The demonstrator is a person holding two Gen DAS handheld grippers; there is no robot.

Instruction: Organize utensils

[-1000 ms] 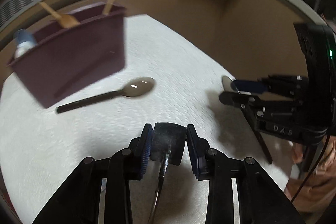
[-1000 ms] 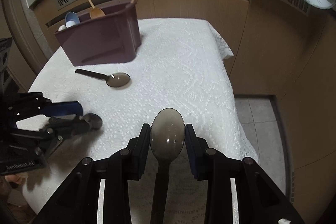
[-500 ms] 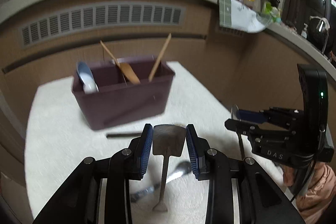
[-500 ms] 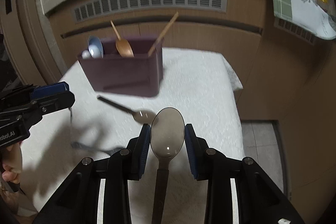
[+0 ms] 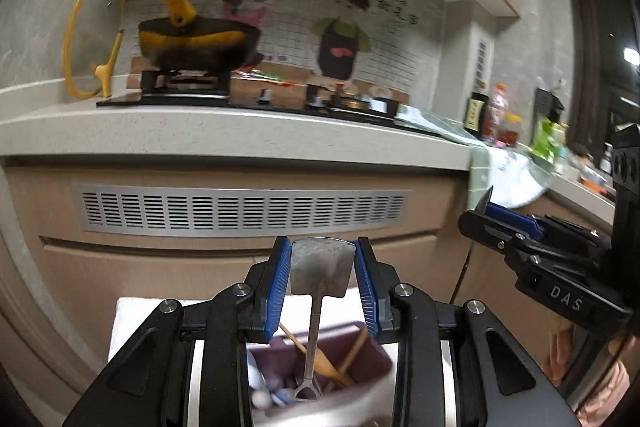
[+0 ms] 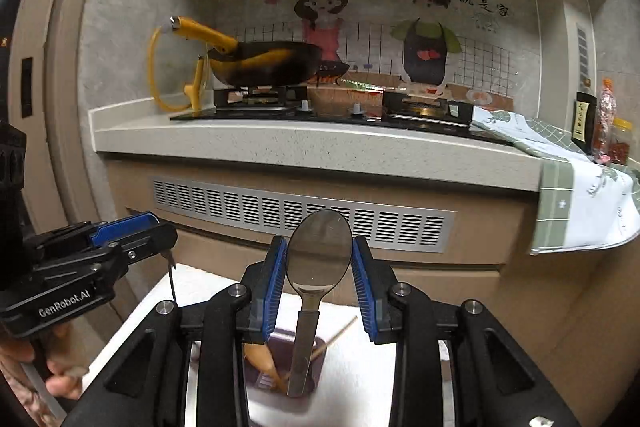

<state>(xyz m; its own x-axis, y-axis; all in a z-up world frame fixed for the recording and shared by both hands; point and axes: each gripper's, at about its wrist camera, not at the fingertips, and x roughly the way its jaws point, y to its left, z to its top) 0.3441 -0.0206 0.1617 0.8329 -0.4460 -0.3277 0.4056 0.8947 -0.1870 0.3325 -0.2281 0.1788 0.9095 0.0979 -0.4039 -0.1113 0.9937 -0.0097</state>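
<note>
My left tongs [image 5: 323, 269] clamp a small metal spatula [image 5: 322, 267], my right tongs [image 6: 319, 263] a steel spoon [image 6: 319, 259]; both hang handle-down over the maroon utensil bin [image 5: 376, 351] at 6 o'clock. Wooden spoons [image 5: 320, 359] already stand inside; these two await dropping.

Both wrist cameras sat just behind their own fingers, raised above the white-clothed table [image 5: 132, 311] and facing level toward the kitchen counter [image 6: 312, 143], with the purple utensil bin [image 5: 360, 351] close beneath each lens at the bottom of the frame. The left view looked from the left, the right from the right; each caught the other gripper at its side edge, and both shared the counter's front edge, vent grille [image 5: 244, 211] and yellow-handled wok [image 6: 264, 67].
</note>
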